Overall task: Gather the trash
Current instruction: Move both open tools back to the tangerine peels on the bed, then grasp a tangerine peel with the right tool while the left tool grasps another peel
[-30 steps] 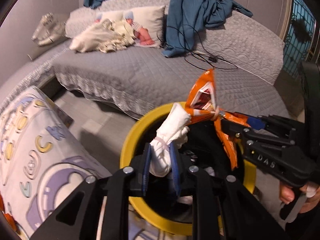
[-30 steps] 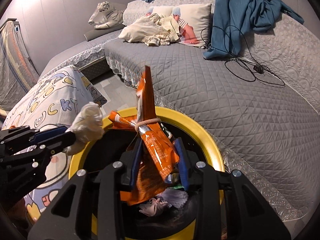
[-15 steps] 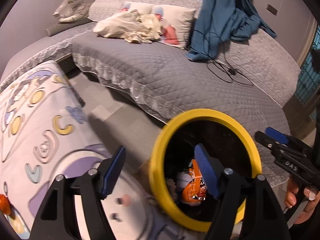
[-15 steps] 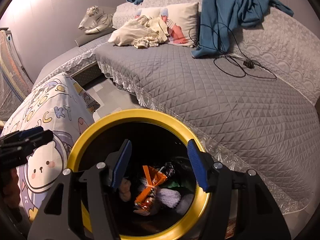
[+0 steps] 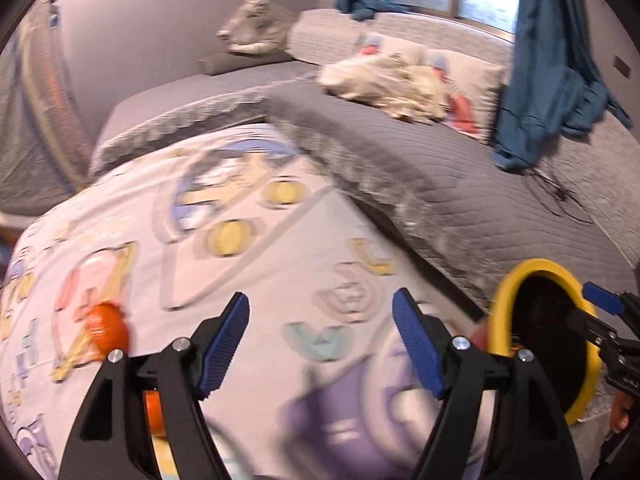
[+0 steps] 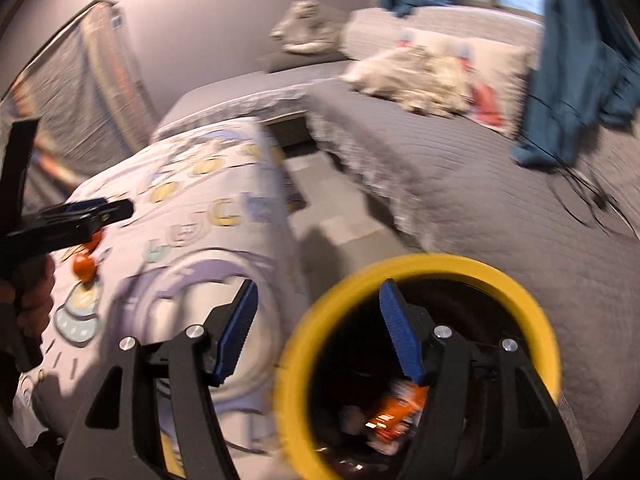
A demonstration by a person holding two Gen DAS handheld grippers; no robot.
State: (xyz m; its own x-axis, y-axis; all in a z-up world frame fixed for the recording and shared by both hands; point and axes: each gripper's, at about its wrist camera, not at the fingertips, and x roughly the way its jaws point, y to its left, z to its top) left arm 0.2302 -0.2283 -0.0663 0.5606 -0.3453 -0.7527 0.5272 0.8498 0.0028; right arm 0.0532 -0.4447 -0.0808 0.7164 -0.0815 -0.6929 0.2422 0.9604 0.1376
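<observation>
The yellow-rimmed trash bin (image 6: 532, 300) stands beside the grey bed, low right in the right wrist view; it also shows at the right edge of the left wrist view (image 5: 504, 312). An orange wrapper (image 6: 396, 412) lies inside the bin with other trash. My left gripper (image 5: 320, 348) is open and empty over the cartoon-print quilt (image 5: 248, 248). Orange bits (image 5: 106, 326) lie on the quilt to its left; they also show in the right wrist view (image 6: 84, 266). My right gripper (image 6: 316, 332) is open and empty, at the bin's left rim.
A grey quilted bed (image 5: 460, 176) runs behind, with a cream bundle of cloth (image 5: 384, 84), a pillow (image 5: 468, 88), blue clothes (image 5: 552, 80) and a black cable (image 5: 560, 196). A strip of tiled floor (image 6: 344, 232) lies between quilt and bed.
Both grippers have opened and dropped the white wad and the orange wrapper into the bin. Both views have since swung left toward the quilt.
</observation>
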